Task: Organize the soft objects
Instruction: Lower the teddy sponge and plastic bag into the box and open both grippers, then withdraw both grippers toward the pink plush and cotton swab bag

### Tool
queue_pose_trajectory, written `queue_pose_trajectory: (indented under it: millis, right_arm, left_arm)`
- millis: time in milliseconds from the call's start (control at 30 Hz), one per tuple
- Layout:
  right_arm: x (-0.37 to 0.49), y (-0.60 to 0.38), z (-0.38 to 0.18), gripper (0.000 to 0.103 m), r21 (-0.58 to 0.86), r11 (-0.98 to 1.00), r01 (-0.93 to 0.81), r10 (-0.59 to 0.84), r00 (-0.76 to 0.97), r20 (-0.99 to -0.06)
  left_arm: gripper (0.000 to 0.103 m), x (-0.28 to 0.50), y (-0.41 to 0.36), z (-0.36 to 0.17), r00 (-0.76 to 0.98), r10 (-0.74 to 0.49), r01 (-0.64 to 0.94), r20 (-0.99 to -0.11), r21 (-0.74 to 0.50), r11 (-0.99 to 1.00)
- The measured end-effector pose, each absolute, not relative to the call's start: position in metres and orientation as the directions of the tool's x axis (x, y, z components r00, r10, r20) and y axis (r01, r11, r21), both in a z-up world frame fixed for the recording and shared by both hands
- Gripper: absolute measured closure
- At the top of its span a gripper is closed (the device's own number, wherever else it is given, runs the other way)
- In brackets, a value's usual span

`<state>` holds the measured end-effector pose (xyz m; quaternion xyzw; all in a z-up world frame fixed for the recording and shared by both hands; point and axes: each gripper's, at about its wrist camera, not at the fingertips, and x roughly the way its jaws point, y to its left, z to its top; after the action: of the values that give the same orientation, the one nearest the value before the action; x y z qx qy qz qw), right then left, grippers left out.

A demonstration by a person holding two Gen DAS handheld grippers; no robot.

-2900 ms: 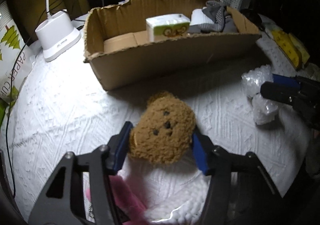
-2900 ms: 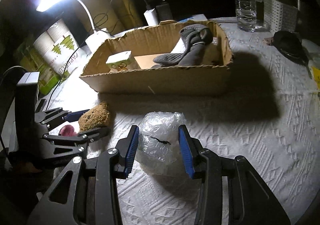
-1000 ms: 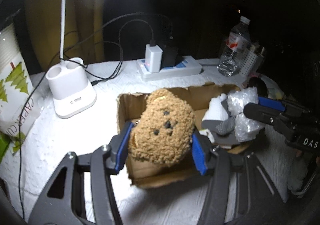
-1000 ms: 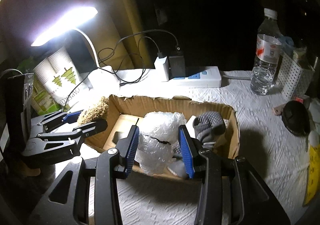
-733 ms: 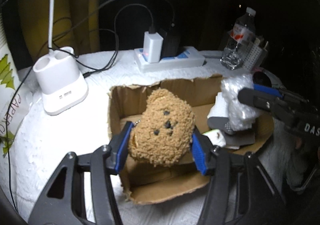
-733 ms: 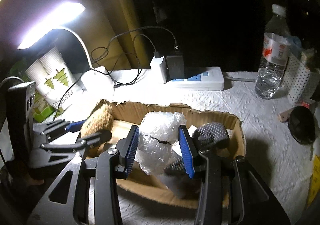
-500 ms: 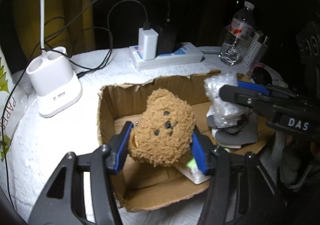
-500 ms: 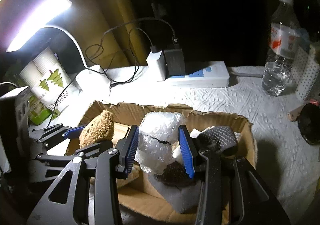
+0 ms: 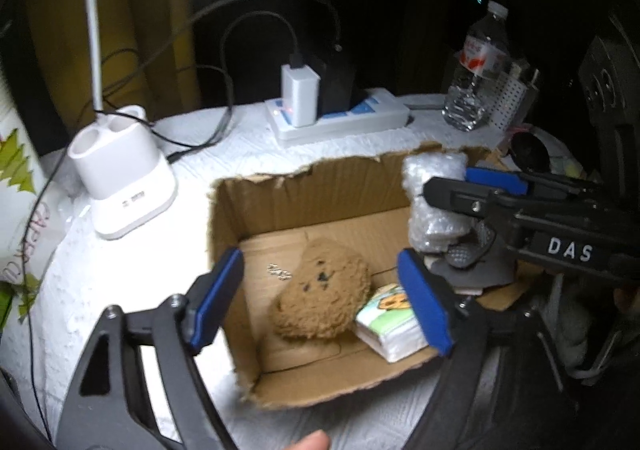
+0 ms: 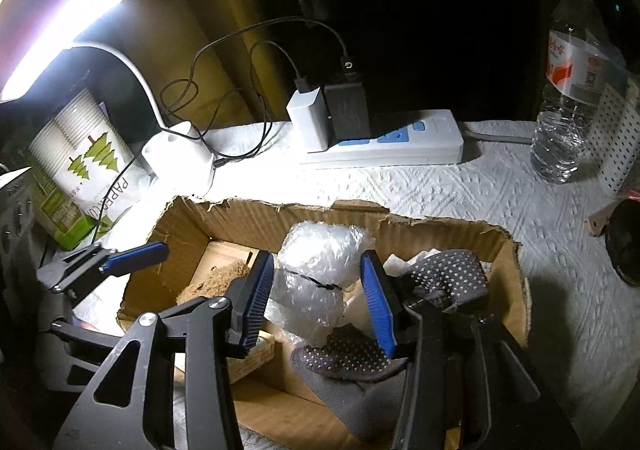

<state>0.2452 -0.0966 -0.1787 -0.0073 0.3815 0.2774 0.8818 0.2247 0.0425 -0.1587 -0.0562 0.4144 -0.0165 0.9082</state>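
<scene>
A brown plush bear head (image 9: 320,290) lies on the floor of the torn cardboard box (image 9: 320,193), beside a tissue pack (image 9: 388,326). My left gripper (image 9: 320,300) hovers above it, its jaws opening wide and its blue pads clear of the plush. My right gripper (image 10: 318,302) holds a bubble wrap bundle (image 10: 316,278) over the right half of the box (image 10: 440,226). Its jaws are starting to open while the pads still touch the bundle's sides. The bundle's bottom rests against grey dotted socks (image 10: 448,274). The left wrist view shows the bundle (image 9: 434,201) too.
A white lamp base (image 9: 124,185) stands left of the box, a power strip (image 9: 340,117) with chargers and cables behind it. A water bottle (image 9: 480,69) and a perforated white basket (image 9: 508,97) stand at the back right. A paper-cup pack (image 10: 88,161) stands far left.
My left gripper let go of the bear head, which dropped into the box. My right gripper carried the bundle from the table to over the box, and its pads now stand slightly wider.
</scene>
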Motion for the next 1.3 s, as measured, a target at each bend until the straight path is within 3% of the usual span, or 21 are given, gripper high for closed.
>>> queue_pose_trajectory:
  millis: [167,233,833,1300]
  right_arm:
    - [0.234,-0.098,-0.163,0.053,0.187,0.862,-0.472,0.460,0.570,-0.681]
    - [0.225,-0.096,-0.154,0.046,0.168,0.869,-0.466,0.447,0.591,-0.671]
    - [0.145,-0.095,-0.102,0.045,0.084,0.902,-0.423,0.381,0.690,-0.615]
    - [0.090,-0.094,-0.095,0.045,0.053,0.899,-0.434,0.378,0.709,-0.596]
  left_arm:
    - [0.019,0.210,0.052,-0.145,0.680,-0.070,-0.045,-0.730,-0.137,0.990]
    - [0.019,0.203,0.055,-0.139,0.687,-0.072,-0.047,-0.723,-0.142,0.989]
    - [0.018,0.127,0.052,-0.095,0.756,-0.116,0.009,-0.644,-0.167,0.986]
    - [0.018,0.073,0.057,-0.083,0.791,-0.094,-0.010,-0.605,-0.166,0.986]
